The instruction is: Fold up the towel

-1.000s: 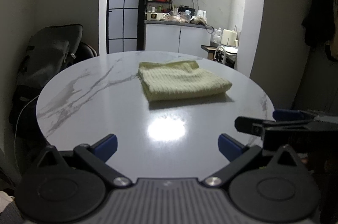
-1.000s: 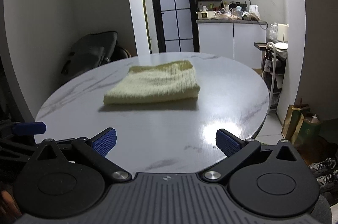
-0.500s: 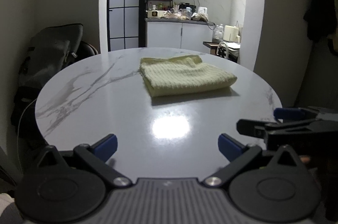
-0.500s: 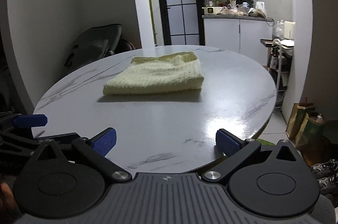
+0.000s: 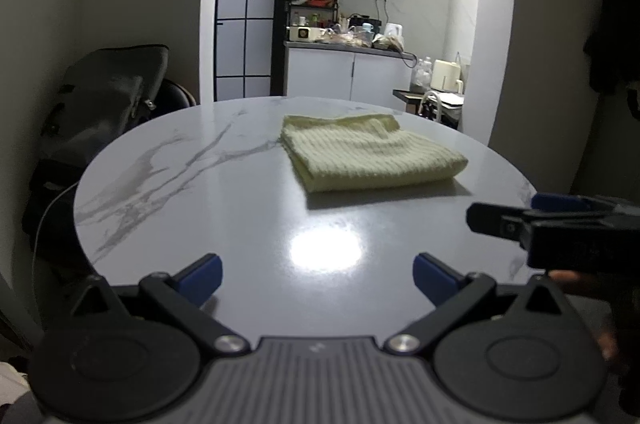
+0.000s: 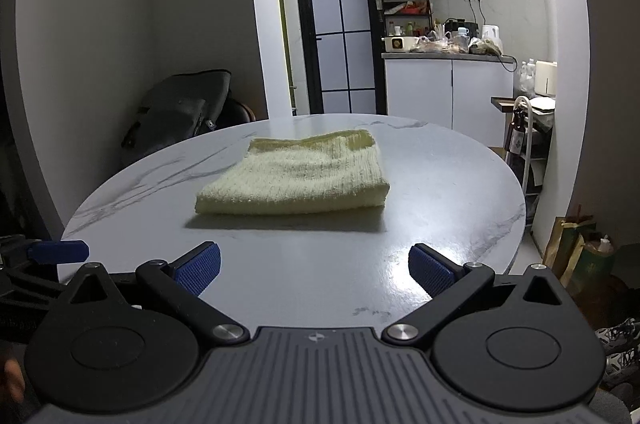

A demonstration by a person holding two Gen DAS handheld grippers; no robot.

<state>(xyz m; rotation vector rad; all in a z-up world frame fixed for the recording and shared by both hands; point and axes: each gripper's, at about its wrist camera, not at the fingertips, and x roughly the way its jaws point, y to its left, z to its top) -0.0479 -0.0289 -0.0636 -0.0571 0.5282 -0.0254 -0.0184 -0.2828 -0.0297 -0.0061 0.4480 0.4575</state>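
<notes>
Towel lies folded; we hold both grippers back at the near rim.

The yellow towel (image 5: 372,156) rests in a neat stack on the round tabletop (image 5: 192,208), toward twelve o'clock, well apart from us. Our left gripper (image 5: 316,272) and right gripper (image 6: 314,268) hang with jaws apart, empty. We judge the folding done; next, we either tidy or withdraw.

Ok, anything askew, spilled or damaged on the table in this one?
Nothing stands out. The towel lies folded and flat on the marble table, its back edge slightly rumpled. Both tongs, left and right, are open and clear of it.
</notes>
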